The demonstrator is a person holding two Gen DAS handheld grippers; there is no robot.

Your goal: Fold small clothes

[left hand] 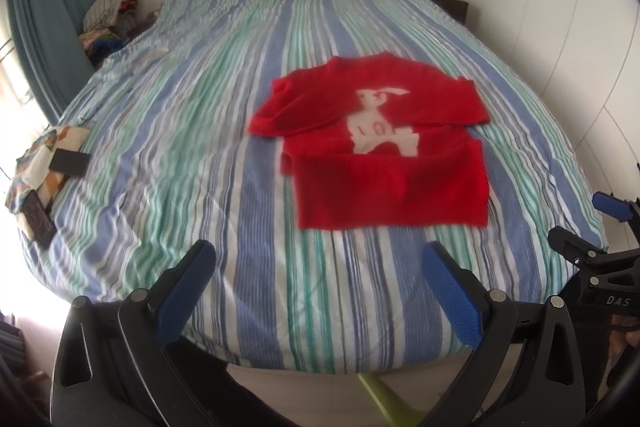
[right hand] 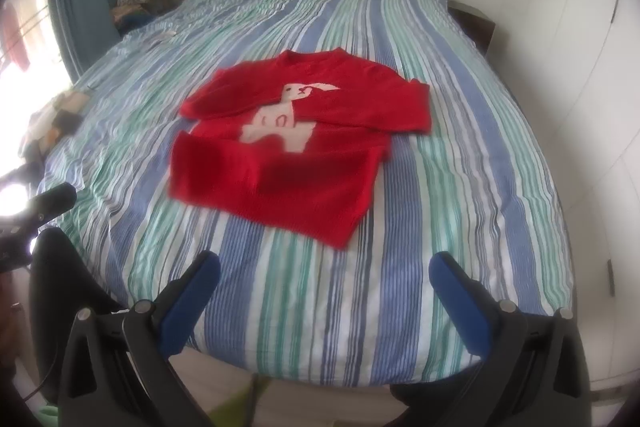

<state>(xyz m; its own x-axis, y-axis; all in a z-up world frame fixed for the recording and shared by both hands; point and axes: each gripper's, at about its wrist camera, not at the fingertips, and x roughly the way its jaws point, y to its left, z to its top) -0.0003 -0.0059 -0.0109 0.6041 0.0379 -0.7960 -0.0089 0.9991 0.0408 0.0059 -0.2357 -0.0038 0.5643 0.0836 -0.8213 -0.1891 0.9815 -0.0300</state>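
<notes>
Both grippers, left gripper (left hand: 316, 291) and right gripper (right hand: 324, 301), hang released above the striped bed's (right hand: 304, 307) near edge. Ahead lies the red sweater (right hand: 288, 163), sleeves crossed, hem nearest, slightly closer to the right gripper, collar pointing away.

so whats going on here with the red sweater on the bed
A person is folding small clothes with a handheld gripper in each hand. The red sweater lies flat on the striped bedspread, with both sleeves folded across the chest and the hem turned up over the front. The left gripper and the right gripper hover near the foot of the bed, jaws open, holding nothing and clear of the sweater. A small pile of other fabric sits at the bed's left edge.
</notes>
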